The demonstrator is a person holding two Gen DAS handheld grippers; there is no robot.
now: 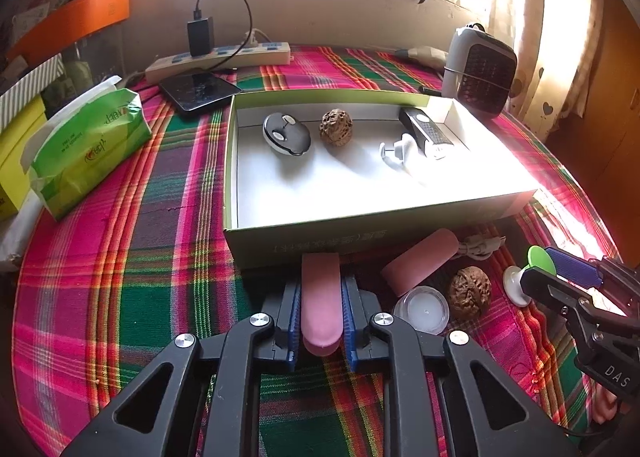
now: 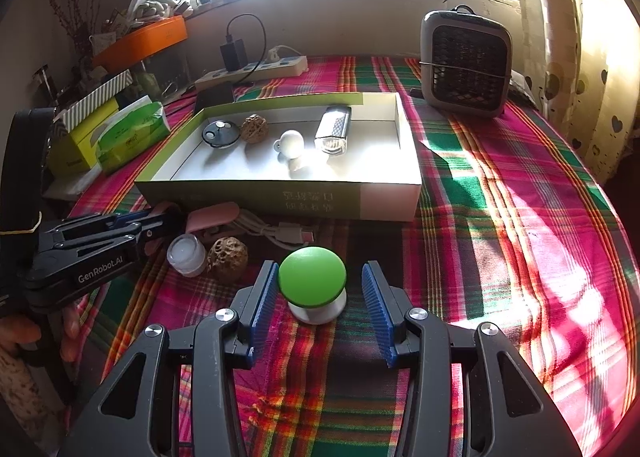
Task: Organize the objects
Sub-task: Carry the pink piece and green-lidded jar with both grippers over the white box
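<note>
Left wrist view: our left tool (image 1: pixel 321 324) pinches the pink case half (image 1: pixel 321 307) beside the green-sided box (image 1: pixel 256 245). Right tool (image 2: pixel 320 311) stands spread around the green-capped knob (image 2: pixel 313 283) on the worktop; we should center before closing.

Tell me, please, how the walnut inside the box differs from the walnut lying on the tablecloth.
The walnut in the box rests on the white floor of the box, between a round black gadget and a white knob. The walnut on the tablecloth lies outside, in front of the box, beside a small clear jar. The boxed one is already sorted; the other is not. Both are brown and deeply wrinkled.
</note>
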